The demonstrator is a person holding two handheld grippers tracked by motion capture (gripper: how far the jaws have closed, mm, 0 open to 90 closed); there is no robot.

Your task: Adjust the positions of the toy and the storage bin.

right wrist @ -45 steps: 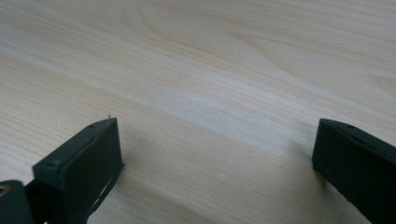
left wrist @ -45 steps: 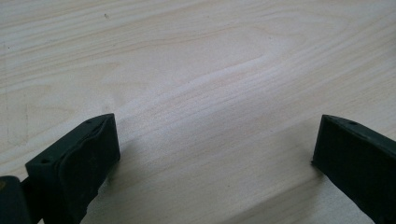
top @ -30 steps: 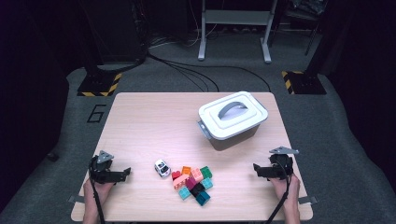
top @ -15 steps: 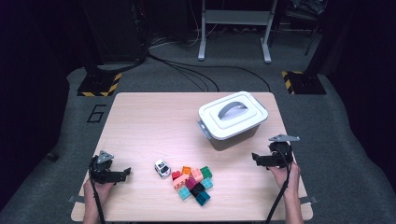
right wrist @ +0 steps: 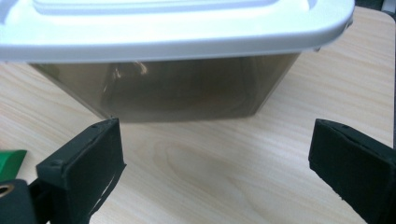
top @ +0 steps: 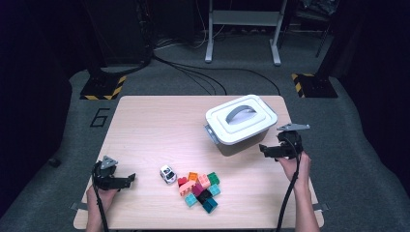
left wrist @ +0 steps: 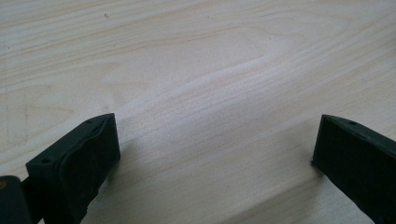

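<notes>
A grey plastic box [top: 241, 138] with a white lid [top: 241, 117] and a grey handle stands at the table's right, lid on. My right gripper [top: 263, 149] hovers open just right of the box's near corner; its own view faces the smoky box wall [right wrist: 177, 93] under the white lid [right wrist: 177, 28]. A heap of several coloured bricks [top: 199, 189] lies near the front middle, with a small white toy car [top: 168, 174] to its left. My left gripper [top: 129, 180] rests open at the front left, bare wood [left wrist: 210, 93] between its jaws.
The wooden table [top: 150, 125] has bare room across its left and far half. A green brick edge [right wrist: 11, 161] shows at the left of the right gripper view. Beyond the table lie cables [top: 193, 72], a metal stand [top: 241, 29] and striped floor plates [top: 101, 89].
My right gripper has moved forward and left, from the table's front right up to the box's near corner. The left gripper has stayed put.
</notes>
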